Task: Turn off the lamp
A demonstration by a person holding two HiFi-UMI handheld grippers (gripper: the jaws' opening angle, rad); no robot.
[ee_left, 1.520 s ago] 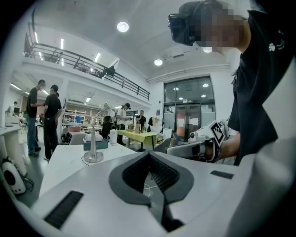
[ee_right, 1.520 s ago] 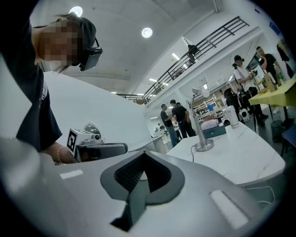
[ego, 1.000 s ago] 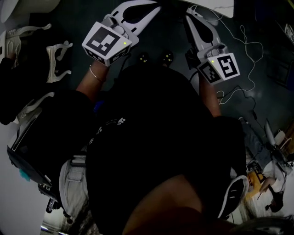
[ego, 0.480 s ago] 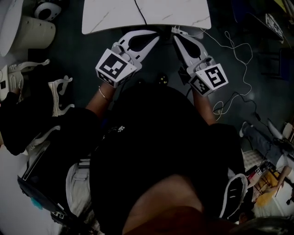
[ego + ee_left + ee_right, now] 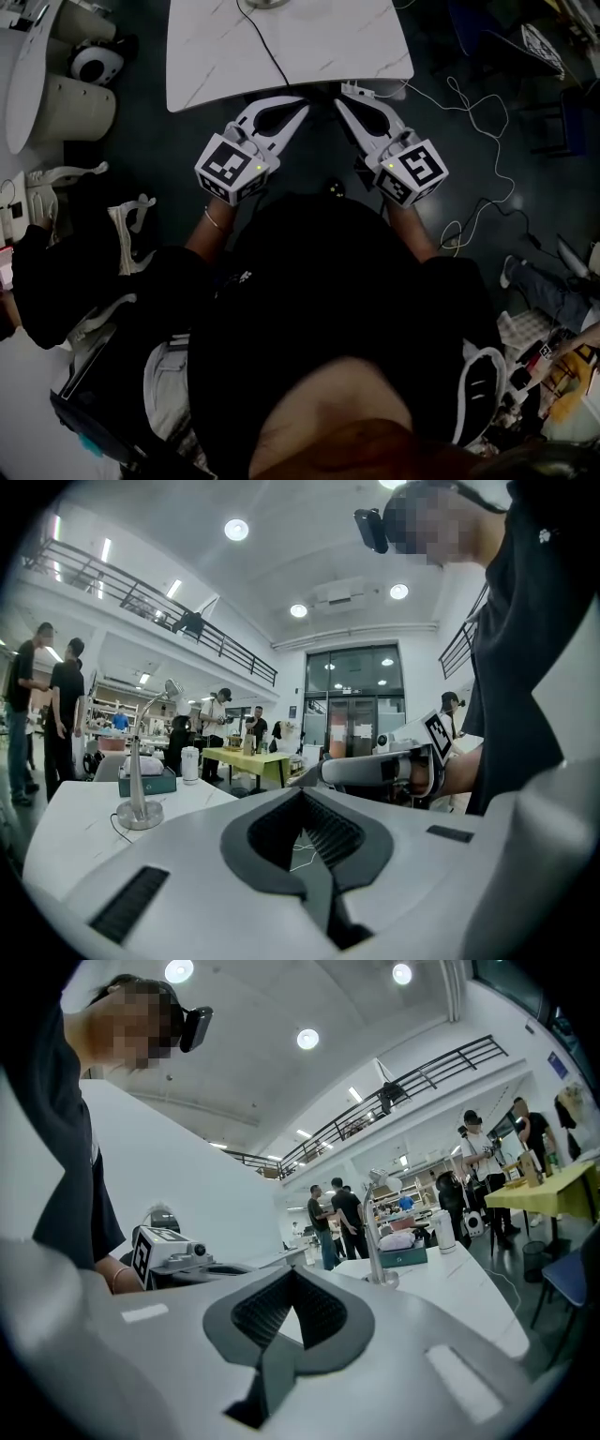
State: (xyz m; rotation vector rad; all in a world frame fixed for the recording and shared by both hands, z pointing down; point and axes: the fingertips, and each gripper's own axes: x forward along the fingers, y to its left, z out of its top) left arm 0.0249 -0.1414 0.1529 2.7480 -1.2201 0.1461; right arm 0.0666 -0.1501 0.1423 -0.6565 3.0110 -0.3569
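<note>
The lamp (image 5: pixel 139 799) stands on a white marble table (image 5: pixel 356 47): a round metal base, a thin stem and a small head (image 5: pixel 172 688) curving to the right. The right gripper view shows the lamp (image 5: pixel 378 1241) beyond the jaws. In the head view only the base rim (image 5: pixel 267 4) shows at the top edge, and a black cable (image 5: pixel 267 56) runs from it toward the near edge. My left gripper (image 5: pixel 302 106) and right gripper (image 5: pixel 340 99) hover side by side at the table's near edge, both shut and empty, well short of the lamp.
A teal box (image 5: pixel 150 782) and a white cup (image 5: pixel 190 764) sit behind the lamp. White round furniture (image 5: pixel 56 94) stands left of the table, and white cables (image 5: pixel 487 122) trail on the dark floor to the right. Several people stand around a yellow table (image 5: pixel 246 758) in the background.
The table has come further into the head view. Both grippers have drawn closer together and reached its near edge, still shut.
</note>
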